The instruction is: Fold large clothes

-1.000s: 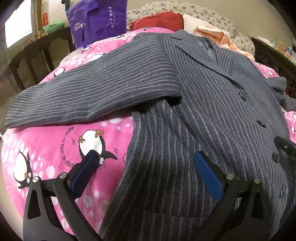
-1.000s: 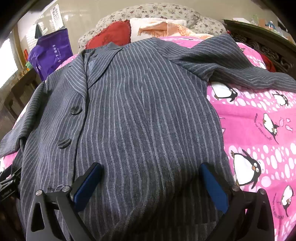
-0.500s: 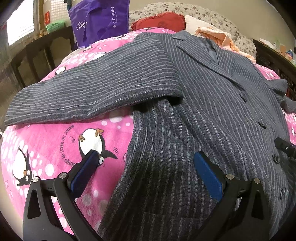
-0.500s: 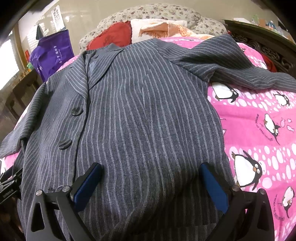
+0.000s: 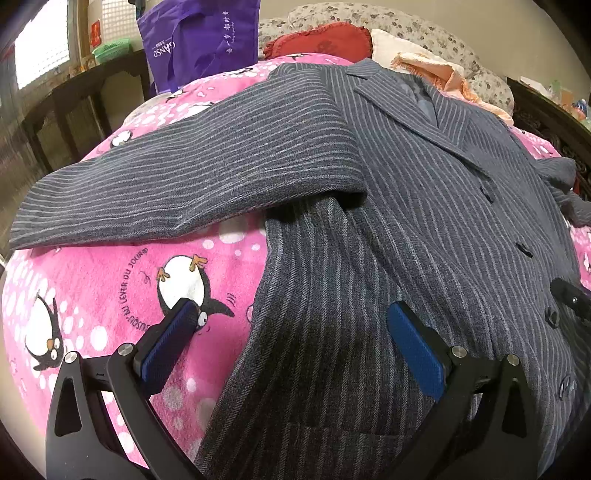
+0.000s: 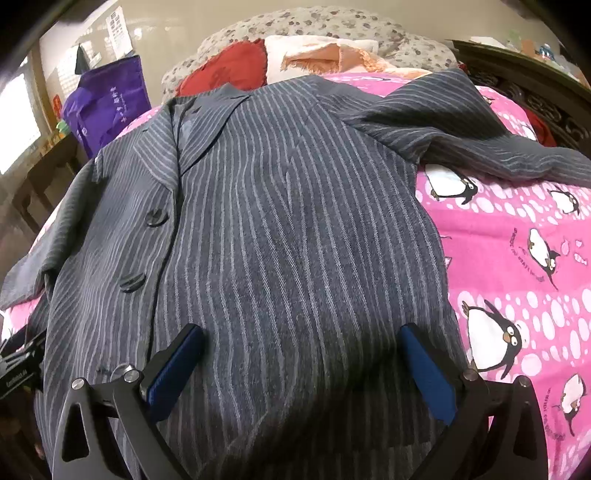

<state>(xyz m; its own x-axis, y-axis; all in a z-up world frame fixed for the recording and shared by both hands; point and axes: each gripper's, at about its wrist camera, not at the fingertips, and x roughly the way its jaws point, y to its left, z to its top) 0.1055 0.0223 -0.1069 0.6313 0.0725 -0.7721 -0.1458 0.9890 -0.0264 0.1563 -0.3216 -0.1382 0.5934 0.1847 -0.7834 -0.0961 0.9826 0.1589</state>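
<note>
A grey pinstriped jacket (image 5: 424, 221) lies face up and buttoned on a pink penguin blanket (image 5: 110, 295). Its one sleeve (image 5: 192, 184) stretches out to the left in the left wrist view; the other sleeve (image 6: 461, 133) lies out to the right in the right wrist view. My left gripper (image 5: 291, 328) is open above the jacket's lower left side edge, one finger over the blanket, the other over the cloth. My right gripper (image 6: 303, 350) is open above the jacket's (image 6: 295, 240) lower right front. Neither holds anything.
A purple bag (image 5: 199, 40) stands at the bed's far left. A red pillow (image 5: 321, 40), peach cloth (image 5: 436, 70) and floral bedding (image 6: 314, 26) lie beyond the collar. A dark wooden table (image 5: 81, 96) is left; a carved dark headboard (image 6: 535, 88) is right.
Both grippers have shifted slightly forward over the jacket; the views are nearly the same. Both stay open. The jacket has not moved.
</note>
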